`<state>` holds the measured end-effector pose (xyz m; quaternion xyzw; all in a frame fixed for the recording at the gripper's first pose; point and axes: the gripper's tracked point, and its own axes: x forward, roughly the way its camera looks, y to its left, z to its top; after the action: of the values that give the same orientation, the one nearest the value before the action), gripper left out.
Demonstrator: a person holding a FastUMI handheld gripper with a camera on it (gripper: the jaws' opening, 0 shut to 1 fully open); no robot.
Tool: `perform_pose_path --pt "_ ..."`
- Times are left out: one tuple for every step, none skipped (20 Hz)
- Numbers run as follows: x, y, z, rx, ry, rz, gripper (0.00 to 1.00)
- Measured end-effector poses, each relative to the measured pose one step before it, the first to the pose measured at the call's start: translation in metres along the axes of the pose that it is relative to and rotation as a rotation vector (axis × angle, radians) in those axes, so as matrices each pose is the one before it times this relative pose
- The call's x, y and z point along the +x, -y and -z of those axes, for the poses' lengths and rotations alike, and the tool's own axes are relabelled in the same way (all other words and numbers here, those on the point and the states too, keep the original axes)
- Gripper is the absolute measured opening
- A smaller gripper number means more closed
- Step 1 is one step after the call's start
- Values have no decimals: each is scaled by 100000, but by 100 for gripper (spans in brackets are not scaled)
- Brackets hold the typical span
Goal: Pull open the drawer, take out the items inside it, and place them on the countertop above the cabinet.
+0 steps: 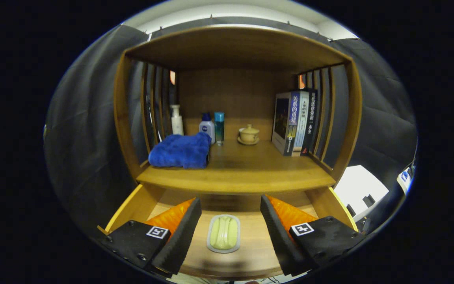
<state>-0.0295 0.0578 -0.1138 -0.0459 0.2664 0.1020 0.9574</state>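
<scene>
I have the gripper point(231, 225) hanging over the pulled-out drawer point(250, 252), its two fingers spread wide apart and gripping nothing. Between the fingers, lying flat on the drawer's wooden bottom, is a pale green item in a light oval tray point(223, 233); I would call it a soap in its dish, though I cannot be sure. It sits nearer my left finger than my right and touches neither of them. The drawer's side walls point(132, 209) run out past both fingers to either side.

Just beyond the fingertips is the front edge of the cabinet's surface point(237, 177), a wooden board under a roofed hutch with slatted sides. On that surface, ahead and to the left of the gripper, lies a folded blue towel point(180, 150). Behind the towel, against the left slats, stands a white pump bottle point(177, 120). Next to it, further in, stand a white bottle with a blue cap point(207, 127) and, just beside that, a slim teal bottle point(219, 127). Straight ahead and deep toward the back panel sits a small lidded cup on a saucer point(248, 134). Ahead and to the right, a row of upright books point(294, 122) leans against the right slats.

Off to the right of the cabinet, beyond my right finger, I see a white flat object point(359, 185); what it is I cannot tell
</scene>
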Motion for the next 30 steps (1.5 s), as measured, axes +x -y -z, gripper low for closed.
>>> perform_pose_path --pt "895 223 591 -563 -5741 61 97" --pt "851 50 443 -187 -4547 -344 97" --pt "743 -21 376 -468 -4066 -495 97" --pt "733 91 354 -816 -3955 -41 97" --pt "759 40 430 -1275 -4039 -31 97" --pt "730 19 640 -1391 -4234 -220 97" --pt "740 -192 687 -440 -4727 -975 97" --pt "1237 -197 912 248 -4655 -1996 97" --pt "748 -219 931 218 -5493 -863 97" --pt "705 -153 368 56 -4448 -1077 98" --pt "779 -74 320 403 -4111 147 98" --pt "676 19 388 438 -4084 -53 98" --pt "453 -143 471 458 -3988 -712 98" --pt "522 -122 390 564 -3309 -1244 98" --pt "385 -161 441 648 -3252 -1768 91" --pt "752 97 432 959 -2328 -343 84" --pt "595 -62 176 1388 -2285 -710 78" --pt "430 -180 232 890 -2008 -701 71" --pt "266 70 144 527 -1477 338 64" --pt "93 50 105 534 -1005 249 58" --pt "-253 -158 -226 174 651 -396 51" --pt "-180 -105 40 651 226 -440 41" --pt "-320 10 39 -179 327 -324 32" --pt "-275 -18 68 -510 601 -97 25" --pt "-418 -111 -47 -267 837 -239 25" --pt "-558 -448 151 13 1079 -861 25" --pt "-703 -244 -20 42 1038 -711 25" --pt "-718 -16 -142 -81 1296 -425 25" --pt "-776 -119 -188 -100 914 -223 25" --pt "-856 -20 -63 89 946 -294 25"
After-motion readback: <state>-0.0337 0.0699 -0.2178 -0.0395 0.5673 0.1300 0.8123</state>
